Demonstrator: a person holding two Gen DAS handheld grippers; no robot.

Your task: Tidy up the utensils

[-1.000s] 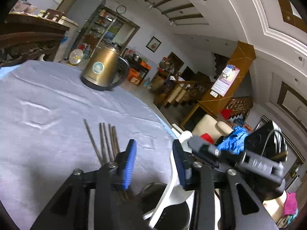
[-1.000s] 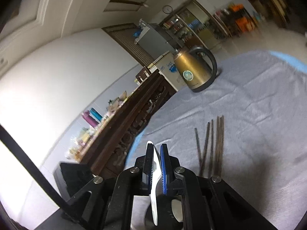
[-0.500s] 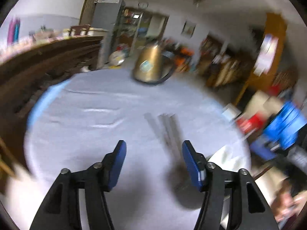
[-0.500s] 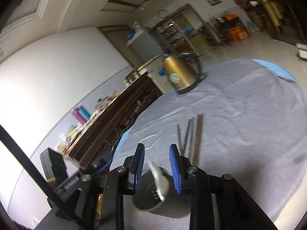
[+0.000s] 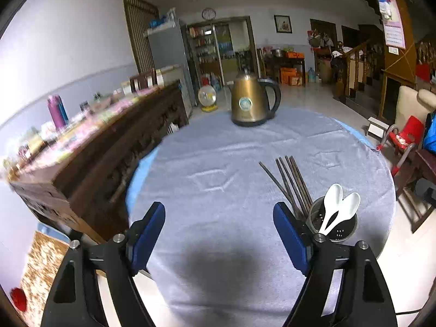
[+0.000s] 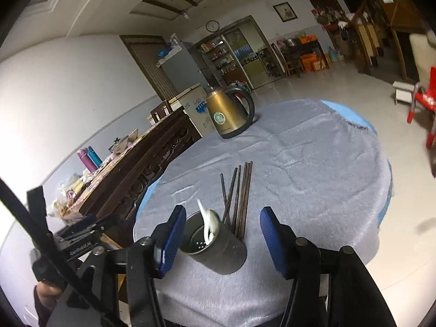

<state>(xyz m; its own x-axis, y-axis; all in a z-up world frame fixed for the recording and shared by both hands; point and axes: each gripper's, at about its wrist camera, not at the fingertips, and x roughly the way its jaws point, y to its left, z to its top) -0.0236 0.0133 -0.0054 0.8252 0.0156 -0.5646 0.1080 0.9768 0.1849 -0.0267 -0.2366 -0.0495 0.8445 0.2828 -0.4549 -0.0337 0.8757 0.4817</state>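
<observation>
Both tongs, left tongs [image 5: 219, 241] and right tongs [image 6: 222, 242], have just been opening and stand wide, empty. Two white spoons [image 5: 338, 207] are in the metal holder [image 6: 218, 248] near the worktop's [image 5: 218, 150] front edge; the chopsticks [image 6: 238, 193] just behind it remain to load.

Matt grey cloth [image 5: 218, 190], glossy white spoons [image 5: 338, 207].
Dull perforated metal holder [image 6: 218, 248], dark wooden chopsticks [image 6: 239, 190], shiny bronze metal kettle [image 5: 249, 103].

White spoons [image 5: 338, 207] – brown chopsticks [image 5: 291, 179] – gold kettle [image 5: 250, 103].
</observation>
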